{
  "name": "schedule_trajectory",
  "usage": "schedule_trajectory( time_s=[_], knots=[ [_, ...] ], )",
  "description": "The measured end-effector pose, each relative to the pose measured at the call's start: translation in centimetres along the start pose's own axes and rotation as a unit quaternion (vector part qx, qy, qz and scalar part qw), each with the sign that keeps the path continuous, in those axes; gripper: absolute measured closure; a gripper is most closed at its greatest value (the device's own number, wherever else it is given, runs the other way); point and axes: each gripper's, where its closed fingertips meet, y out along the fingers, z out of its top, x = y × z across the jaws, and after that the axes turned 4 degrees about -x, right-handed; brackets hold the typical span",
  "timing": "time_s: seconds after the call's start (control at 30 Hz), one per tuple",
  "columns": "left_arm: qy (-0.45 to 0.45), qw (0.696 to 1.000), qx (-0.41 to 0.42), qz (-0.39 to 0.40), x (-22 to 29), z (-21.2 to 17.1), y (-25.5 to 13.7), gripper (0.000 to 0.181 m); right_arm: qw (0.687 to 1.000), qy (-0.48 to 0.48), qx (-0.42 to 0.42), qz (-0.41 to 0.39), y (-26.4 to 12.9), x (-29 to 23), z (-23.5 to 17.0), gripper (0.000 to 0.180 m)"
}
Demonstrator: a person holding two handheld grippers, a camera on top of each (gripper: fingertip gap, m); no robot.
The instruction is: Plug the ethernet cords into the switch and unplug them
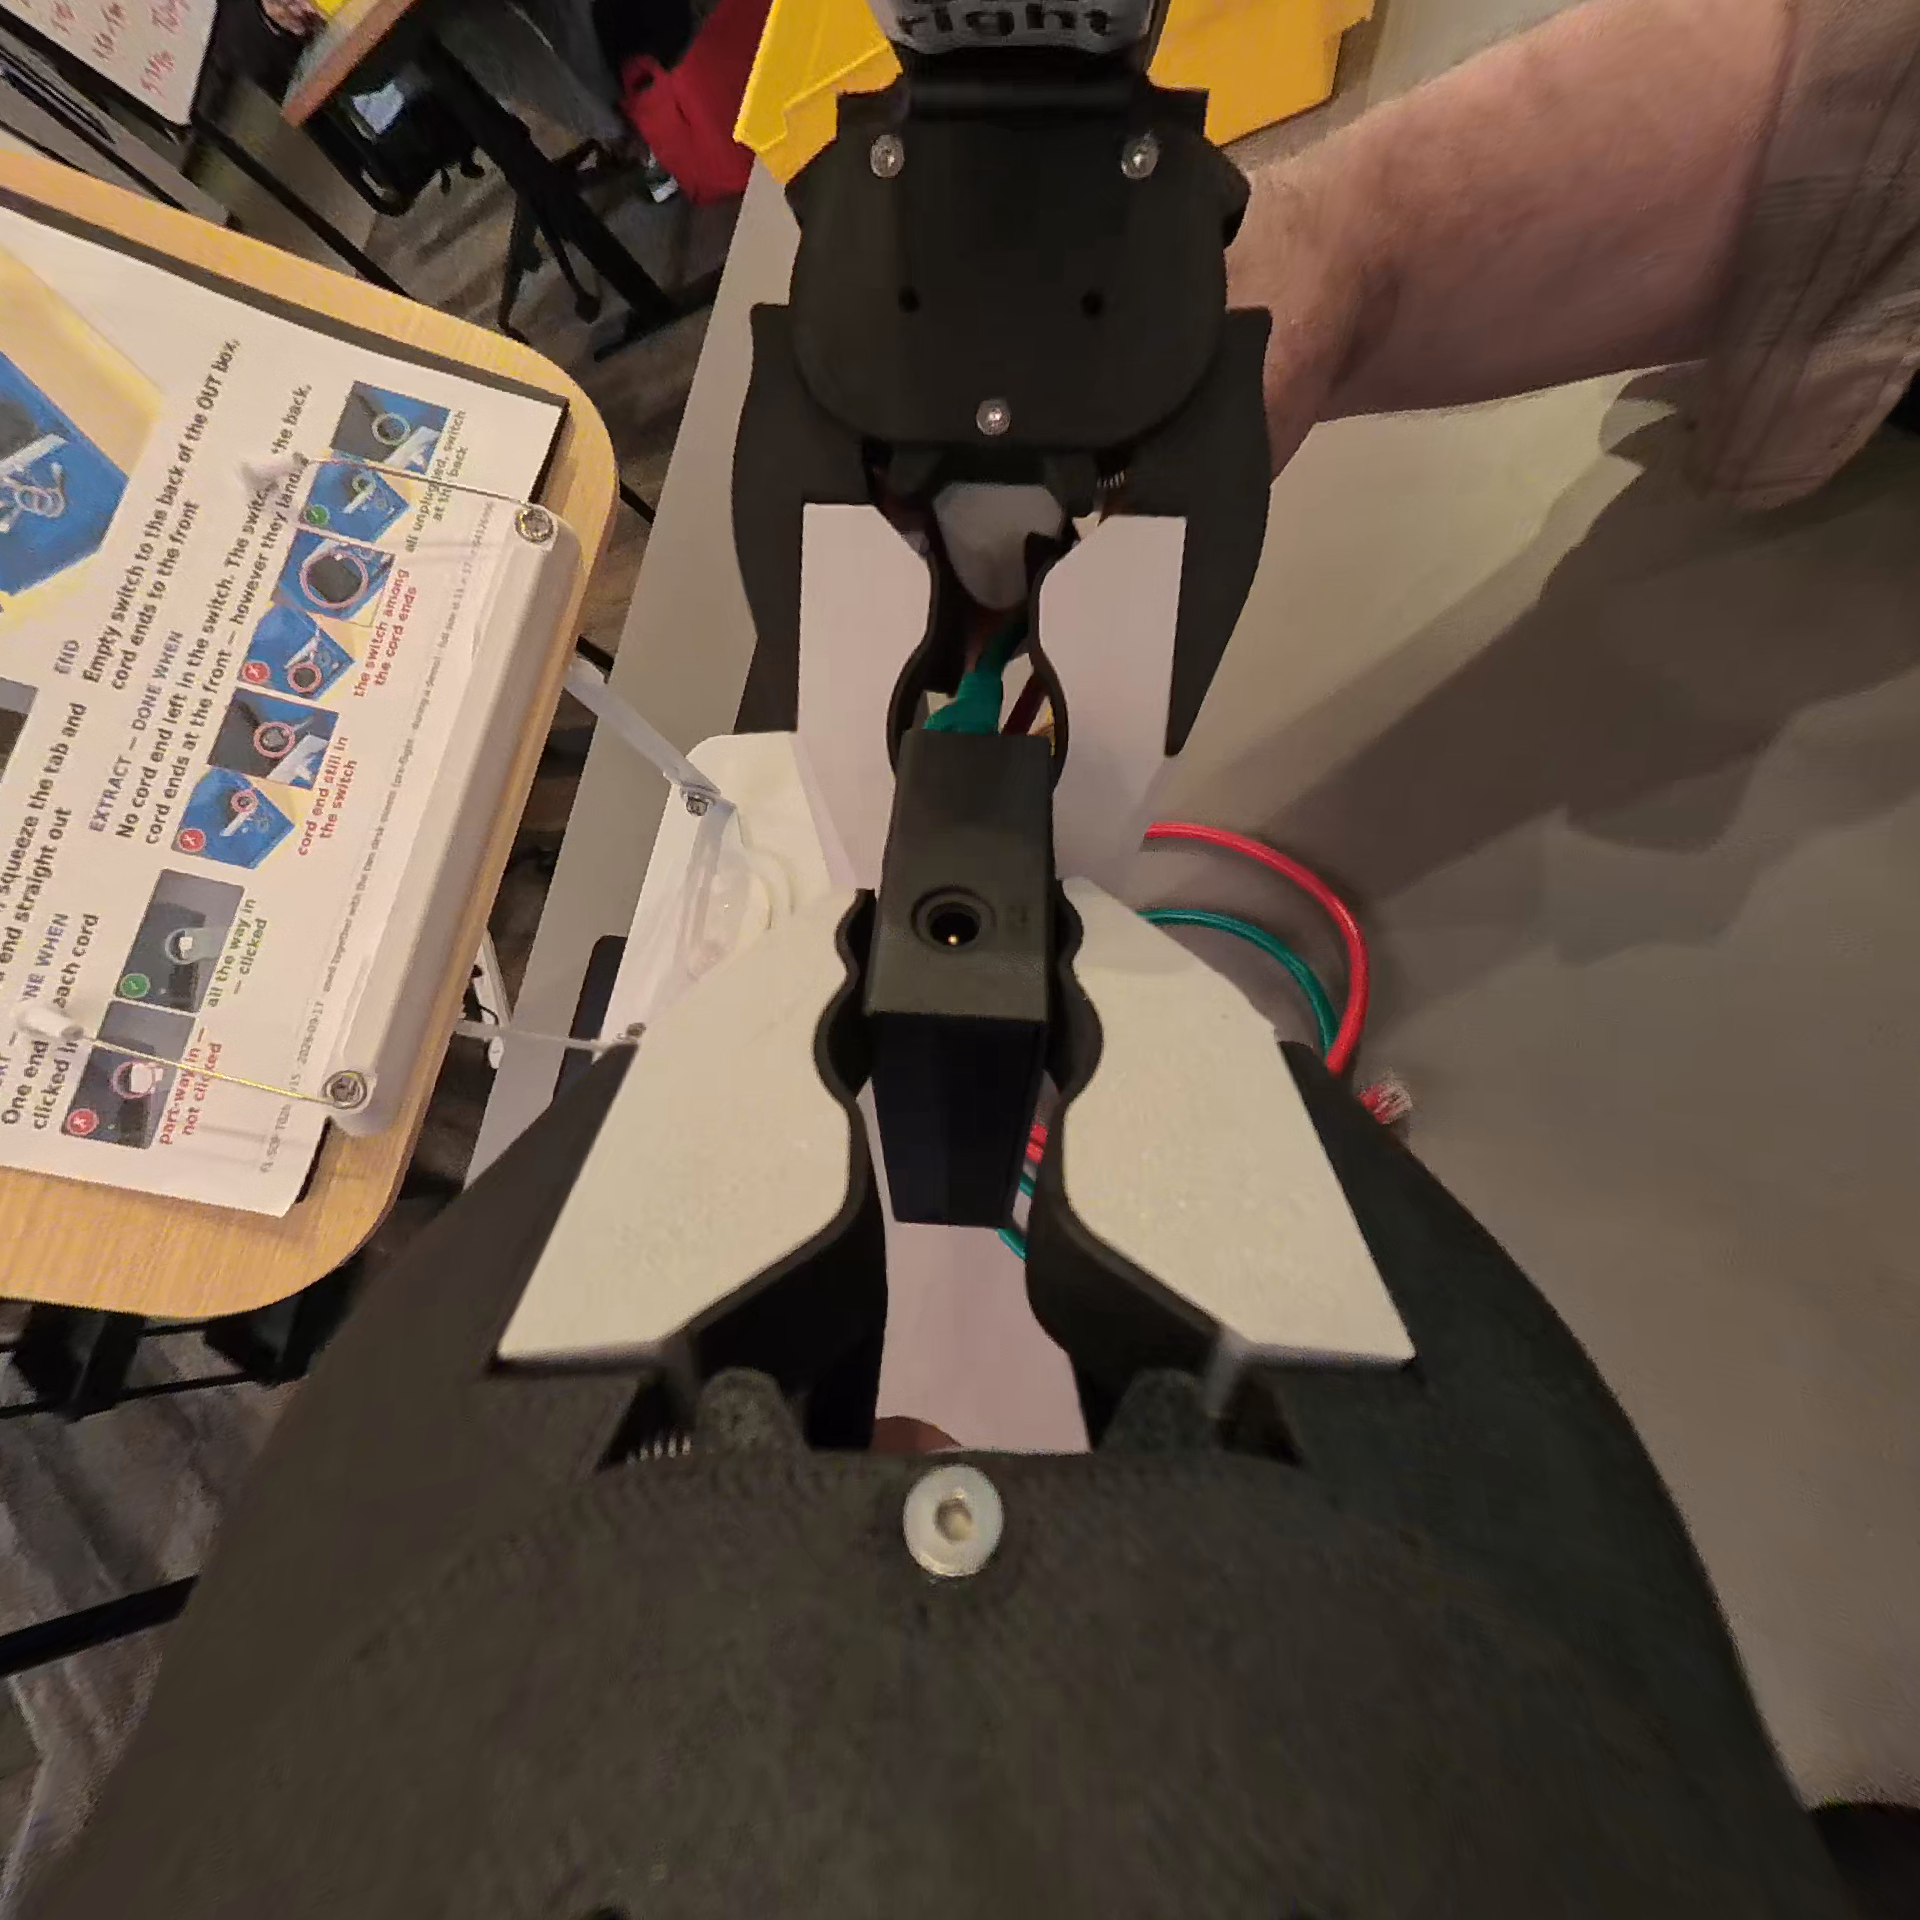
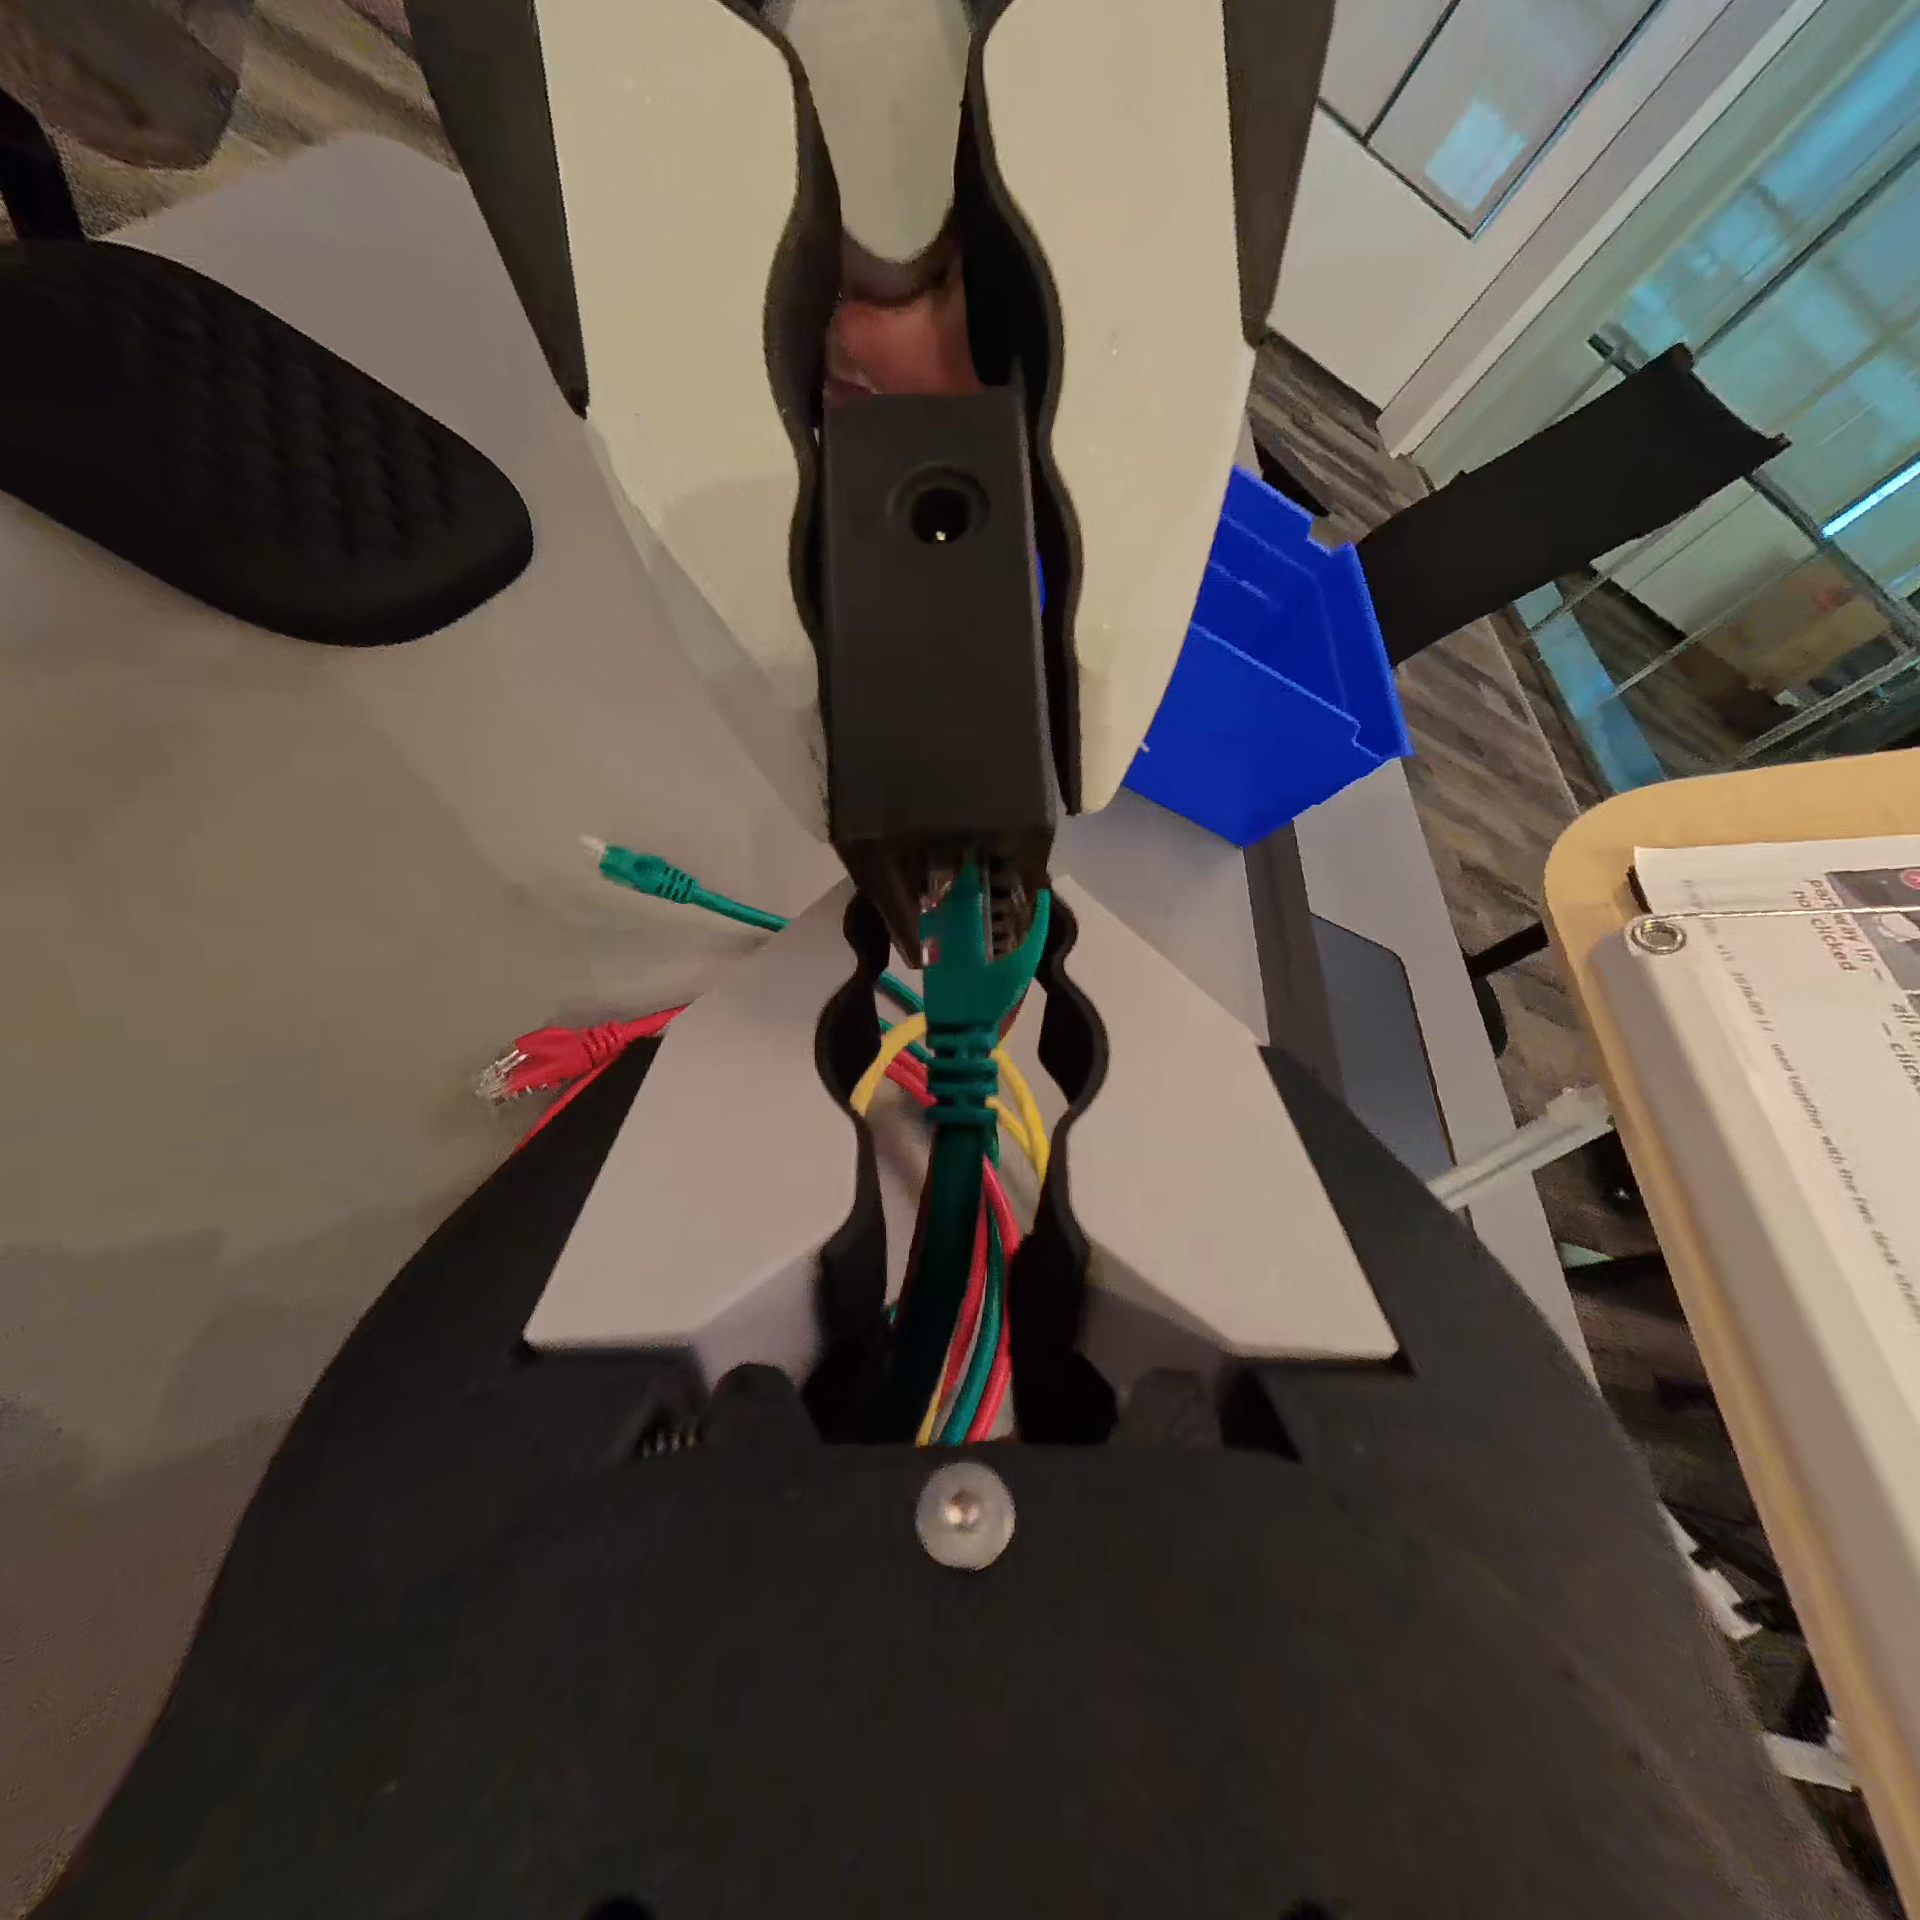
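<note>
My left gripper (image 1: 958, 935) is shut on the black switch (image 1: 956, 997), gripping its two sides above the grey table. The right gripper (image 1: 977, 707) faces it from the far end. In the right wrist view my right gripper (image 2: 956, 935) is shut on the green cord (image 2: 961, 1039) just behind its plug. The plug sits at a port in the near end of the switch (image 2: 930, 644); I cannot tell how deep. The left gripper (image 2: 945, 800) holds the switch from above. A yellow cord (image 2: 883, 1060) and red cords run between my right fingers.
A loose green plug (image 2: 644, 871) and a red plug (image 2: 540, 1060) lie on the table (image 2: 260, 935). A blue bin (image 2: 1278, 707), a yellow bin (image 1: 810, 94), an instruction sheet on a wooden board (image 1: 208, 727) and a black chair (image 2: 208, 447) surround the table. A person's forearm (image 1: 1507, 229) is behind the right gripper. Across from one pair of fingers to the other is roughly 4 cm.
</note>
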Motion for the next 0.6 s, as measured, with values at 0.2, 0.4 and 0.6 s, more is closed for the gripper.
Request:
schedule_trajectory(
  time_s=[0.2, 0.4, 0.6],
  knots=[
    [0.006, 0.999, -0.029, 0.037, -1.3, -0.5, 0.1, 0.125, 0.995, -0.021, -0.092, -0.040, 0.2, 1.1, -1.6, 0.155],
    [0.062, 0.989, -0.112, 0.077, -1.0, -0.8, 1.3, 0.103, 0.988, -0.059, -0.124, -0.067, 0.4, 1.3, -1.1, 0.155],
    [0.054, 0.988, -0.134, 0.056, -0.6, -1.4, 1.3, 0.144, 0.983, -0.083, -0.137, -0.091, -0.3, 1.9, -1.0, 0.155]
  ],
)
